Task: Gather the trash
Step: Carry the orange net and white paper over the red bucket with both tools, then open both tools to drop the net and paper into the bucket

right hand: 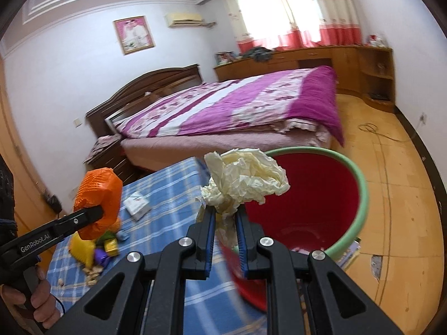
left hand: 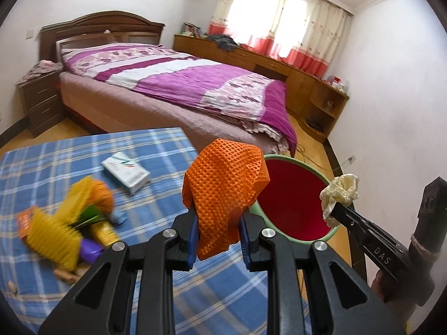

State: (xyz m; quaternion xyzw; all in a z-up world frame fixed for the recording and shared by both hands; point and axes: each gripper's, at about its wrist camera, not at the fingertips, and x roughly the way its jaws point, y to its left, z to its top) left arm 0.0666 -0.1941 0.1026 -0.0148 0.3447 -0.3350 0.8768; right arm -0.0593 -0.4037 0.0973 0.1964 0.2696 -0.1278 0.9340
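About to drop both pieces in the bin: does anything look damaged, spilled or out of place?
Yes: the wooden floor right of the red bin has a chipped, cracked patch. Leftover trash sits jumbled on the checked cloth. The orange mesh and crumpled paper are held securely.

A bed (left hand: 173,83) with a purple quilt (left hand: 195,75) fills the middle of the frame, a dark nightstand (left hand: 42,100) at left, a long wooden cabinet (left hand: 279,67) under the curtained window (left hand: 279,14) at upper right, and a framed picture (right hand: 134,34) beside an air conditioner (right hand: 184,19) on the far wall.
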